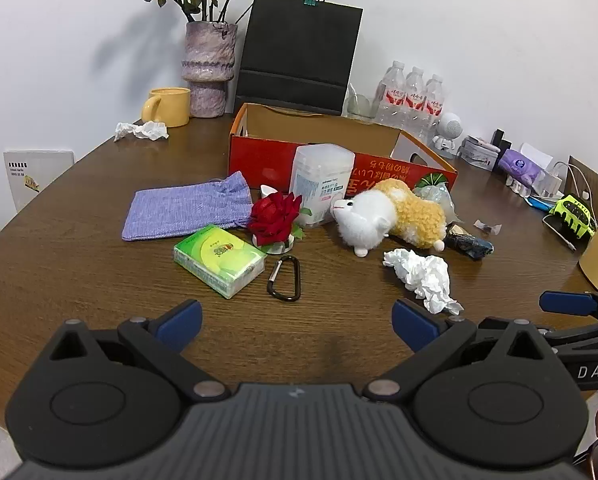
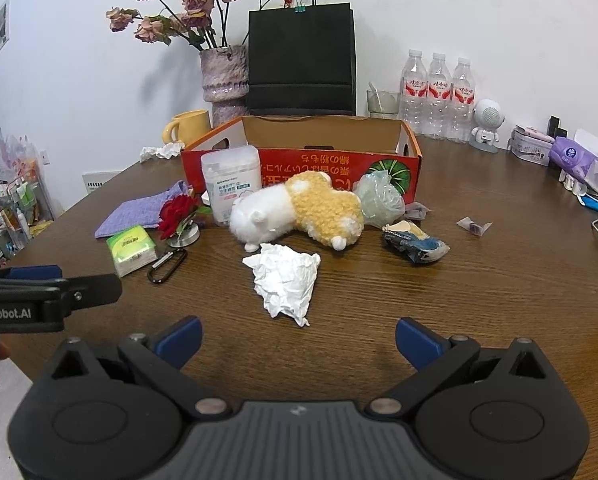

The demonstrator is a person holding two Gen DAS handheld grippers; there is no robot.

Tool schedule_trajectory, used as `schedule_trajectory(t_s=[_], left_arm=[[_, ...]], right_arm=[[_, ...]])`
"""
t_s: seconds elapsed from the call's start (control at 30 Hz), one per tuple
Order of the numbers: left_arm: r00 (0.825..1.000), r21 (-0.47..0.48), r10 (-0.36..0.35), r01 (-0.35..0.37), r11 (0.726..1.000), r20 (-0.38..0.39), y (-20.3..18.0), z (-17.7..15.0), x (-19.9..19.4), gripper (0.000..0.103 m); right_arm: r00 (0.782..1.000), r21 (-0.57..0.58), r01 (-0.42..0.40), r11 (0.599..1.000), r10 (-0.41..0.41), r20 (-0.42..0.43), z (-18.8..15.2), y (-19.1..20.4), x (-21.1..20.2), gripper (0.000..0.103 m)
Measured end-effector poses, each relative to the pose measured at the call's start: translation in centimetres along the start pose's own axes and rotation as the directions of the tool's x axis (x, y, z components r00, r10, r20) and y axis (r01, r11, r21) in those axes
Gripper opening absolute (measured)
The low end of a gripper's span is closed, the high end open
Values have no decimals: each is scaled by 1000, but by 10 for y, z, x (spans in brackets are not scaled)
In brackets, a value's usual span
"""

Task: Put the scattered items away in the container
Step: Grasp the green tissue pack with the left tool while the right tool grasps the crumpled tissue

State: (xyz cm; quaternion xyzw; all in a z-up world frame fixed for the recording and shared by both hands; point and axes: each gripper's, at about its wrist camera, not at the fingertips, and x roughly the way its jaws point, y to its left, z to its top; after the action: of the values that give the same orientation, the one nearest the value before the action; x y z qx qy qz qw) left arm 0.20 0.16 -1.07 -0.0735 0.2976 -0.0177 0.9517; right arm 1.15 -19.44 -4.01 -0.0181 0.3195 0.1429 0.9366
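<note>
From the left wrist, the left gripper [image 1: 297,322] hung spread wide and empty near the table's [image 1: 79,264] front edge; a tissue pack [image 1: 219,258], carabiner [image 1: 284,278] and plush toy [image 1: 387,216] lay before the red box [image 1: 259,156]. From the right wrist, the right gripper [image 2: 298,340] gaped empty, crumpled paper [image 2: 285,280] just ahead.

Each view is taken from a wrist camera set just behind its own jaws, looking forward along them and angled down at the wooden table [image 1: 79,280]. In the left wrist view, the green tissue pack [image 1: 220,260] and carabiner [image 1: 284,279] are seen just ahead of the jaws. In the right wrist view, the crumpled tissue [image 2: 286,280] is seen just ahead, between the jaws' lines. The red cardboard box [image 1: 259,156], the plush toy [image 2: 299,210] and the far wall are shared by both views. Part of the other gripper is caught at the edge of each view.
</note>
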Motion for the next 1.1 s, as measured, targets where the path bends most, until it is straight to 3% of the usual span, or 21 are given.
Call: schedule_trajectory(t_s=[0.63, 1.1], left_arm=[[1000, -3, 3, -3, 1000, -21, 6, 2, 12, 103], [995, 110, 70, -62, 992, -72, 40, 34, 73, 103]], right_arm=[[999, -7, -21, 1000, 21, -43, 1, 3, 18, 103], [996, 8, -27, 1000, 28, -84, 18, 5, 74, 96]])
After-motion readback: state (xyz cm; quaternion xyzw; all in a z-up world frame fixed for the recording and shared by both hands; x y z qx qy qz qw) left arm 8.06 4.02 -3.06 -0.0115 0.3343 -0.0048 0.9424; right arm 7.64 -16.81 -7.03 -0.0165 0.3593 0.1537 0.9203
